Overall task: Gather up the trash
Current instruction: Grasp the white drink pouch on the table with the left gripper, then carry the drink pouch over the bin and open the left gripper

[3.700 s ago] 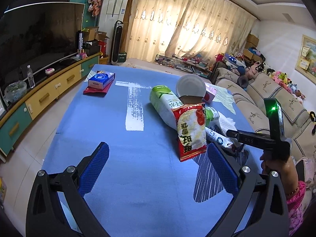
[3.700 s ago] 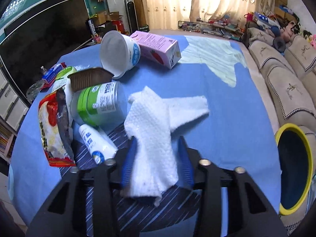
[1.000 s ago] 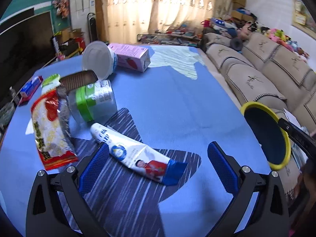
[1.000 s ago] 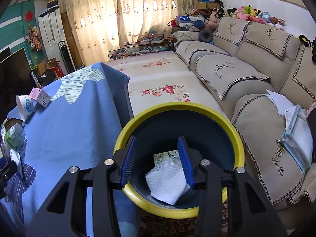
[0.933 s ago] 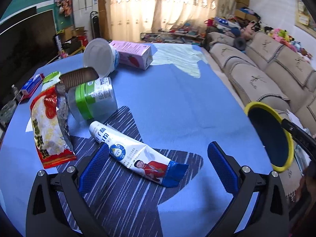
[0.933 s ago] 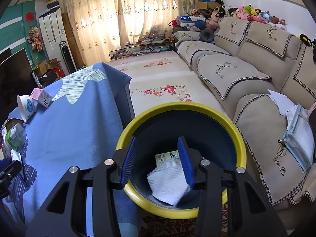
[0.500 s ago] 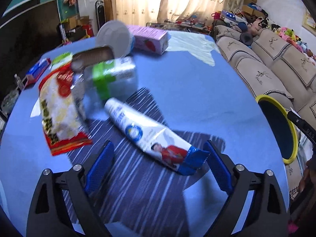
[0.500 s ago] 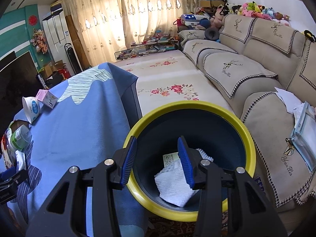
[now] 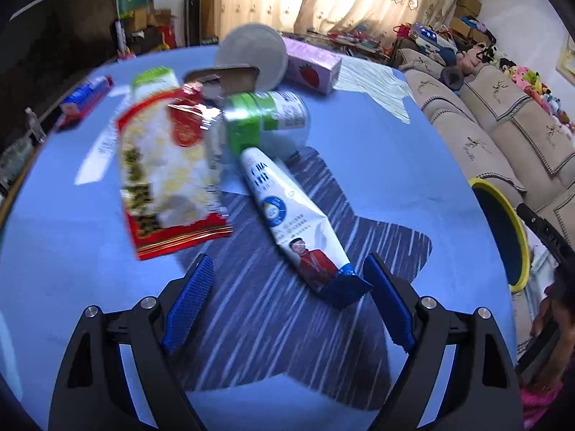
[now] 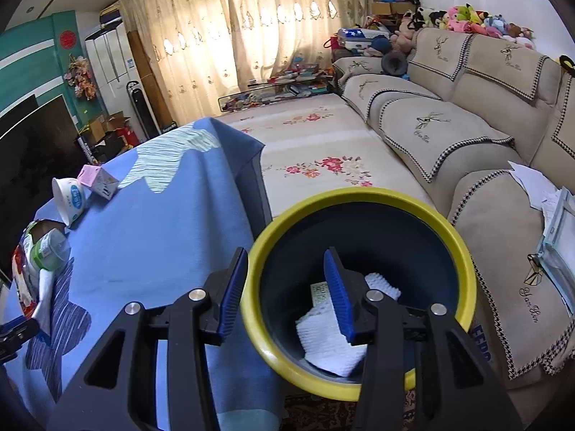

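Observation:
A white tube with a blue crimped end lies on the blue tablecloth. My left gripper is open, its fingers either side of the tube's blue end, just short of it. Behind the tube lie a red snack bag, a green-and-white can, a white bowl and a pink carton. My right gripper is open and empty over the near rim of the yellow-rimmed bin, which holds a white paper towel.
The bin stands on the floor off the table's right edge, in front of a beige sofa. A blue-and-red box lies at the table's far left. A TV cabinet stands beyond the table's left side.
My left gripper has moved forward and down toward the tube, which now lies between its fingers. My right gripper has drifted left from over the bin's middle to its near rim, the towel left inside.

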Tool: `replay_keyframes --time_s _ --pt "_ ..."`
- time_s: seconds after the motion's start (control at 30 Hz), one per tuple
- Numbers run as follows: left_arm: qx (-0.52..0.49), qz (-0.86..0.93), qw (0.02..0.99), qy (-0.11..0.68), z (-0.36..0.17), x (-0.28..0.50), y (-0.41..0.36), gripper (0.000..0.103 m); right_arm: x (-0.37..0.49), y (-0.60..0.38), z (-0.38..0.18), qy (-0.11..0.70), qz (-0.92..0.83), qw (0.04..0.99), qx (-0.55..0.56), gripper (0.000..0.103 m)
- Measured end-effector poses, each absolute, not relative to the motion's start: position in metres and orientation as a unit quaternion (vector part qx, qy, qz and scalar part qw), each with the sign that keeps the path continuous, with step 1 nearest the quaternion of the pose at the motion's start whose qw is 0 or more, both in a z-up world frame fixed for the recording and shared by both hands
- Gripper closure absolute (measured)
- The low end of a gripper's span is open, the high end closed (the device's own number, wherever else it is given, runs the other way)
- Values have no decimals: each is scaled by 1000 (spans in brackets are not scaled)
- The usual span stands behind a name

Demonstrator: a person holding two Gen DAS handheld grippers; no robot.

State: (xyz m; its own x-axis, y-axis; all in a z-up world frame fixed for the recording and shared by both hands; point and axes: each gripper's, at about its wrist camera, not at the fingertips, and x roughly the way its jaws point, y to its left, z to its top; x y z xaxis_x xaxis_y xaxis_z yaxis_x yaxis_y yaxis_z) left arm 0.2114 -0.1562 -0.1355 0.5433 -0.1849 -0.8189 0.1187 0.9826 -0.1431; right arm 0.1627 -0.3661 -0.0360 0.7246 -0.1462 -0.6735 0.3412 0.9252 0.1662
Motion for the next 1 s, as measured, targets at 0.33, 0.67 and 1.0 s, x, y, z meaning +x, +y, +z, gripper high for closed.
replay_keyframes --time_s 0.33,0.67,1.0 --pt "-26 -91 874 477 -140 232 -178 54 163 -359 -33 346 -123 920 135 58" --pt "-4 -140 870 472 -136 207 -183 73 157 -367 -35 344 -124 919 147 58" --pt "25 -244 864 439 -102 178 -240 73 135 -382 -36 339 -149 915 160 58"
